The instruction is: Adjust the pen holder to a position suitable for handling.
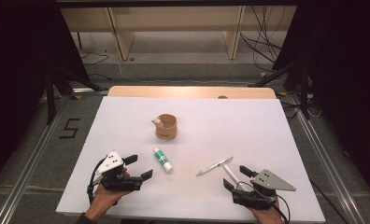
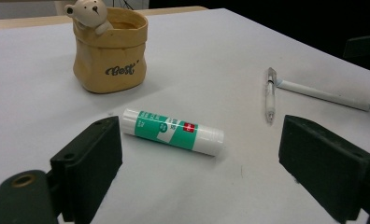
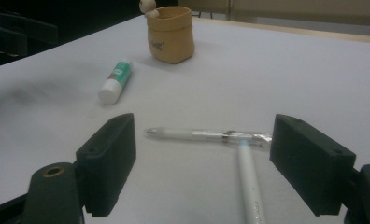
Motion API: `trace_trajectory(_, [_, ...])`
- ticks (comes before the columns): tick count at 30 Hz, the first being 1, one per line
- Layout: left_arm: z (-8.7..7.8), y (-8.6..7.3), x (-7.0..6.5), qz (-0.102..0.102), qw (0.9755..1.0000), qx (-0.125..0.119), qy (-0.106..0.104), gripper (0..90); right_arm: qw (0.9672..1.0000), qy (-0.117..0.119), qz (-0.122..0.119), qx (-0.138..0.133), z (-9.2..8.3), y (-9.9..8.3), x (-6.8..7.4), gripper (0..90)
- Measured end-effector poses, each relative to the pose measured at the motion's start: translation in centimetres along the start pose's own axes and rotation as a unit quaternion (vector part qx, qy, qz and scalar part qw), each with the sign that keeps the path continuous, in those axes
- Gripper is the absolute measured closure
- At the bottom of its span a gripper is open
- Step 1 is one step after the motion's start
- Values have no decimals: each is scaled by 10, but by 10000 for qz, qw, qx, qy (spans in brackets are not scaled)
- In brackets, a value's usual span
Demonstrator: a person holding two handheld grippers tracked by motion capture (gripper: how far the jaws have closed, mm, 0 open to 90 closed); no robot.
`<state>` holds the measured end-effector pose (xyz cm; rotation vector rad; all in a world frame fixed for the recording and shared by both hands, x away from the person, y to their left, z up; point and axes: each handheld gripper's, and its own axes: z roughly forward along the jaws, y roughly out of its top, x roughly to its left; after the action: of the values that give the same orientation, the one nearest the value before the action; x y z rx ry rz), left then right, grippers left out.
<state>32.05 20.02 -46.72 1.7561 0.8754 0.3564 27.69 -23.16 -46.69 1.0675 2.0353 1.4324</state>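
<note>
On the surface (image 1: pixel 127 121) in front of you, the pot (image 1: pixel 167 126) stands toward the far middle, with the glue stick (image 1: pixel 163 160) lying nearer you, just left of centre. Your left claw (image 1: pixel 140 166) sits at the near left, the glue stick just to its right. The two pens (image 1: pixel 214 166) lie touching at the near right, one crossing the other's end, directly ahead of your right claw (image 1: pixel 237 177), well apart from the glue stick.

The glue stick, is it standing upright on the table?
No, the glue stick lies flat on its side on the white table, in front of the yellow pot.
</note>
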Motion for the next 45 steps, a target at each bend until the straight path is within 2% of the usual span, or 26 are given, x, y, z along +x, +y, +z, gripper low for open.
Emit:
trace_trajectory(4, [1, 0, 1, -43, 10000, 0, 22, 131, 10000, 5, 16, -9, 0, 0, 0, 237])
trace_trajectory(9, [1, 2, 2, -239, 9997, 3, -81, 131, 10000, 9, 44, -1, 1, 0, -1, 237])
trace_trajectory(12, [3, 5, 5, -308, 9995, 86, 66, 132, 10000, -16, 56, -8, 1, 0, -1, 238])
trace_trajectory(15, [6, 9, 10, -528, 9982, 183, 224, 139, 10000, -30, 57, -20, 0, 1, -2, 239])
trace_trajectory(20, [11, 17, 17, -450, 9974, 364, 431, 155, 10000, -31, 66, -23, 0, 1, -2, 241])
trace_trajectory(27, [23, 25, 37, -538, 9938, 637, 740, 213, 10000, -34, 61, -32, 0, 1, -3, 241])
trace_trajectory(32, [28, 31, 51, -607, 9917, 653, 927, 338, 10000, -41, 61, -37, 0, 2, -3, 242])
trace_trajectory(35, [33, 34, 58, -663, 9907, 622, 1011, 468, 10000, -36, 44, -26, 0, 2, -3, 243])
trace_trajectory(39, [44, 39, 66, -661, 9893, 699, 1100, 619, 10000, -36, 39, -13, 0, 2, -2, 243])
trace_trajectory(44, [56, 44, 77, -789, 9874, 753, 1144, 808, 10000, -31, 34, -7, 0, 2, -2, 244])
trace_trajectory(45, [59, 45, 79, -763, 9872, 784, 1165, 840, 10000, -28, 35, -7, 0, 2, -2, 244])
